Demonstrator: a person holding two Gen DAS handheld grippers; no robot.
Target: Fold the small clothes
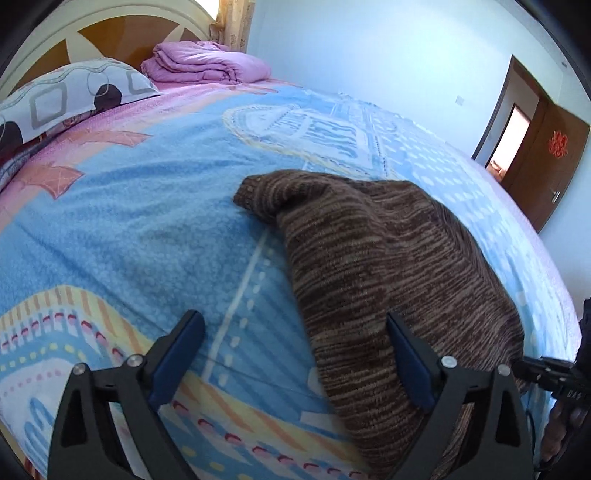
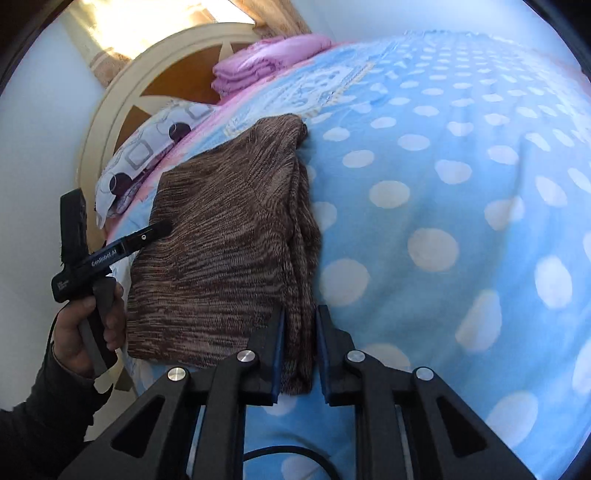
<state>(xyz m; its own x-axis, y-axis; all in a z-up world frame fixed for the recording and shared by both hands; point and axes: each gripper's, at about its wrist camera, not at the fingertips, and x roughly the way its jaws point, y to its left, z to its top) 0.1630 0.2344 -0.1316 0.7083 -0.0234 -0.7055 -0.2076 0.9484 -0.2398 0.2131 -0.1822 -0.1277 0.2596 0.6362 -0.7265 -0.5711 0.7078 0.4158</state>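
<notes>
Daylit, window glare, fisheye-warped edges, soft

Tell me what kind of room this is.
Almost certainly a bedroom in a home: a bed with a blue patterned blanket, a pillow against an arched headboard, and a folded pink quilt. A wooden door stands open.

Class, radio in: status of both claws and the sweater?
Left claw open, empty. Right claw shut on brown sweater edge. Sweater part-folded on bed. Nothing in the way.
</notes>
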